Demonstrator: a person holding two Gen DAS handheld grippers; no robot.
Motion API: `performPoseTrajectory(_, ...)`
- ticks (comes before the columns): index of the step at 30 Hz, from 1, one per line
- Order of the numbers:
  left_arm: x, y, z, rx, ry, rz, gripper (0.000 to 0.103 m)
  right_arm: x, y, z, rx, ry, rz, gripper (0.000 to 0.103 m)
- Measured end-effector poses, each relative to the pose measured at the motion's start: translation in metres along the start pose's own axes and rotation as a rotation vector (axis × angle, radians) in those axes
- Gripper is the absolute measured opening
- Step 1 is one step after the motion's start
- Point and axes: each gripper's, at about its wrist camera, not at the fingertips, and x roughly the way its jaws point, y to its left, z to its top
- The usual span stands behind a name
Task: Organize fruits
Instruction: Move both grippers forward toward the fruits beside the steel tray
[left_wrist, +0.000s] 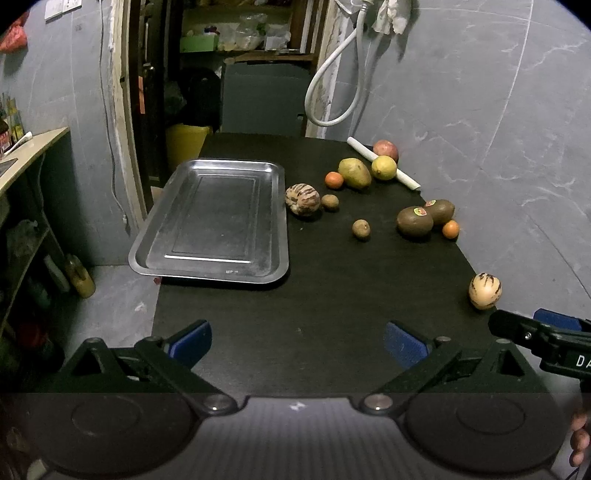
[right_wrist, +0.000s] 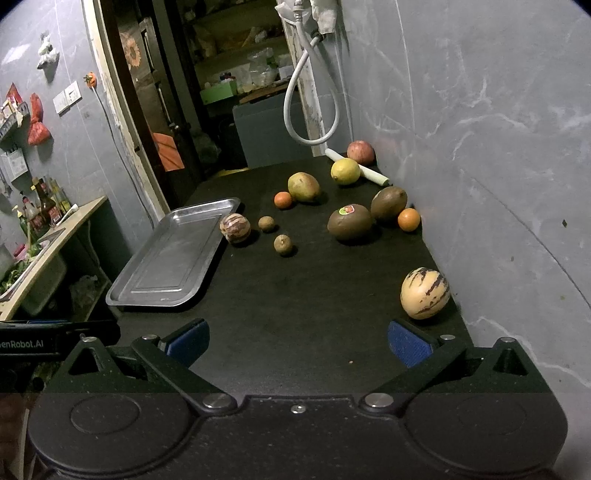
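While hovering low over the near end of the black table (right_wrist: 295, 295), waiting with nothing grasped. Lying just ahead and to the right of the right gripper (right_wrist: 299, 341): the pale striped melon (right_wrist: 424, 293), close to the grey wall, its long axis running roughly left to right with a slight tilt. Judging the right gripper the nearer one for it; sitting further left, the left gripper (left_wrist: 297, 343), facing the steel tray (left_wrist: 214, 221), which is standing empty on the far left of the table. Both claws spreading fully wide, blue pads (right_wrist: 408, 341) touching nothing, only bare table between them. Resting beside the tray's right edge, a darker striped melon (left_wrist: 303, 199). Scattered further away: two kiwis (right_wrist: 349, 223), small oranges, a mango (right_wrist: 303, 187), a lemon (right_wrist: 345, 171), an apple (right_wrist: 361, 151) at the far wall. Probably needing a short reach forward and right before closing.
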Motion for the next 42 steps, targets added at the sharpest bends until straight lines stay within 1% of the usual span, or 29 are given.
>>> performPoseTrajectory(19,0.009,0.003,0.008,-0.006,0.03,-0.005,0.102,0.003,0.004,0.005,0.013,0.016,-0.012,0.103)
performPoseTrajectory(30,0.02,0.014,0.014,-0.01,0.056,-0.035,0.102,0.01,0.011,0.007,0.022,0.033,-0.032,0.103)
performPoseTrajectory(36,0.031,0.022,0.019,-0.016,0.093,-0.064,0.102,0.016,0.016,0.008,0.028,0.047,-0.058,0.103)
performPoseTrajectory(42,0.044,0.026,0.022,0.001,0.124,-0.098,0.102,0.023,0.019,0.008,0.046,0.063,-0.094,0.103)
